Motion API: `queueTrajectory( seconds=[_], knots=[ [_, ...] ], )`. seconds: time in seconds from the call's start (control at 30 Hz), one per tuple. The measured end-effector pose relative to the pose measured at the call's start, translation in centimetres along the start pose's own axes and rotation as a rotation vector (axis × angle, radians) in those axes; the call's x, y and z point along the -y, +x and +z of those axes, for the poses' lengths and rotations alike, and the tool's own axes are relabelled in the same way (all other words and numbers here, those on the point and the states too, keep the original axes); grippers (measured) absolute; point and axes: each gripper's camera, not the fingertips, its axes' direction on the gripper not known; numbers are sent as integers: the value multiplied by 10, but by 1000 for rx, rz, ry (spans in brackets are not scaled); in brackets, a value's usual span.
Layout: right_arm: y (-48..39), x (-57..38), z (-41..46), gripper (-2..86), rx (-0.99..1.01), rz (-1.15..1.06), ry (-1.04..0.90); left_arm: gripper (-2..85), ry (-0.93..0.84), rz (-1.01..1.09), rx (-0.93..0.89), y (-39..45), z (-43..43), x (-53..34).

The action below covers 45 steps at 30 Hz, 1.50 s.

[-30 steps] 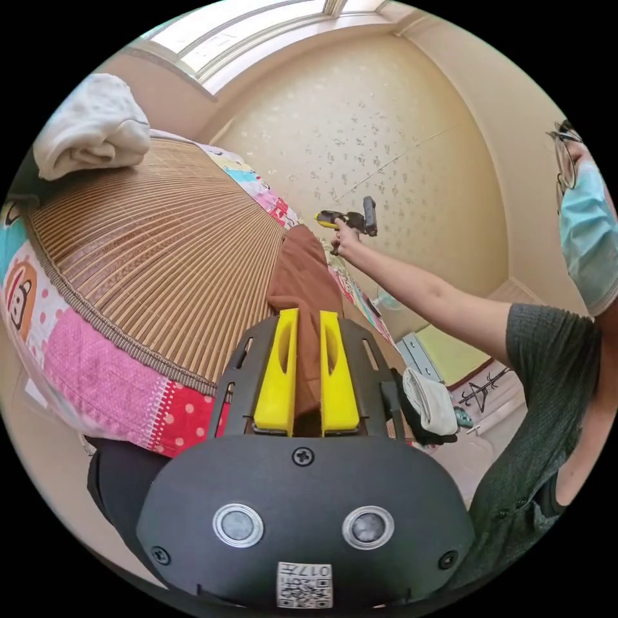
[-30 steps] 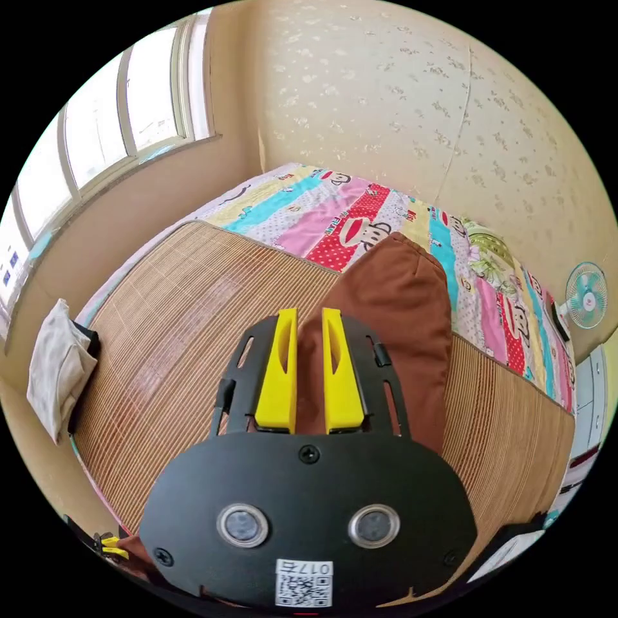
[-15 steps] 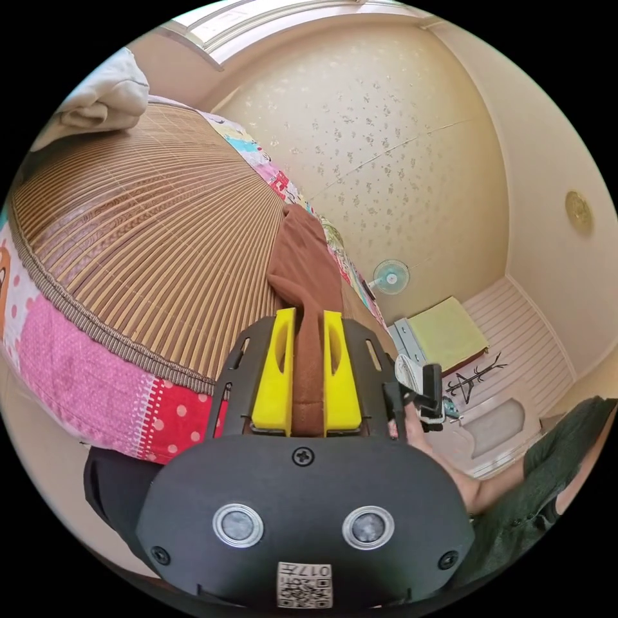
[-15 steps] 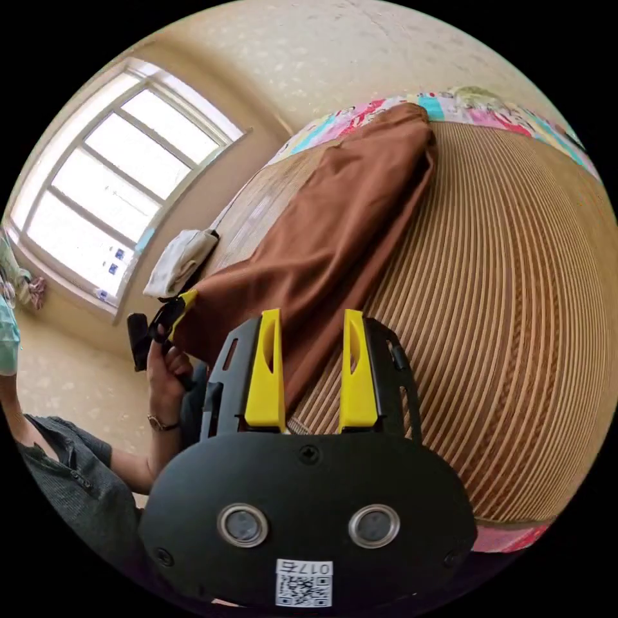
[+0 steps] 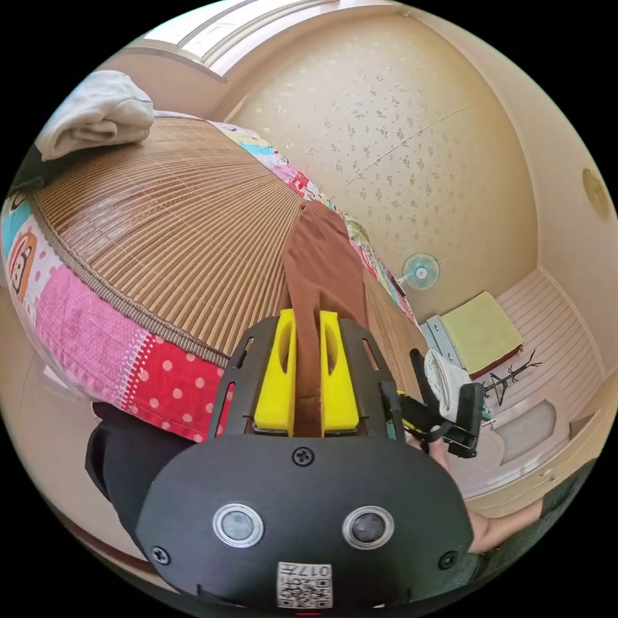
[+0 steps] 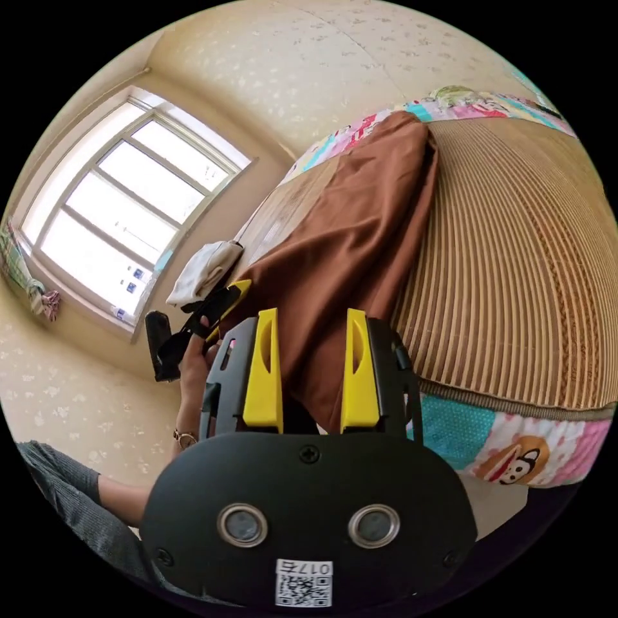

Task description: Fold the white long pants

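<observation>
While our left gripper (image 5: 307, 322) pinches the brown garment (image 5: 322, 264), our right gripper (image 6: 311, 322) gapes around its edge. The white folded cloth (image 5: 96, 116) sits at ten o'clock on the bamboo mat (image 5: 167, 232).

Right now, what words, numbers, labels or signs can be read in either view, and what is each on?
No text reads clearly.
Sticker under the left claw: a square code and a few characters, too small to read.
Sticker under the right claw: the same.
Bedsheet: cartoon monkey, no legible words.
Window: small blue stickers, too small to read.
Brown garment: no print visible.
</observation>
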Motion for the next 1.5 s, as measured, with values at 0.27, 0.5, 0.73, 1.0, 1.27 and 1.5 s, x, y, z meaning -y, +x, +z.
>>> queueTrajectory(
  seconds=[0.27, 0.5, 0.73, 1.0, 1.27, 1.5],
  knots=[
    [14, 16, -76, 27, 212, -1, 111, 15, -344, 119, -219, 37, 9, 33],
    [14, -26, -104, 14, 59, -32, 81, -4, -467, 199, -72, 29, 34, 0],
    [19, -33, -89, 20, 142, -64, 34, 19, -388, 159, -54, 6, 18, -7],
    [48, -10, -83, 66, 219, 6, -58, 127, -608, 309, 66, 11, 84, 30],
    [19, 9, -53, 14, 74, -135, -278, 39, -652, 348, 95, 34, 118, 9],
    [30, -43, -131, 12, 168, -220, -268, 37, -869, 355, -292, 80, 144, -76]
  ],
)
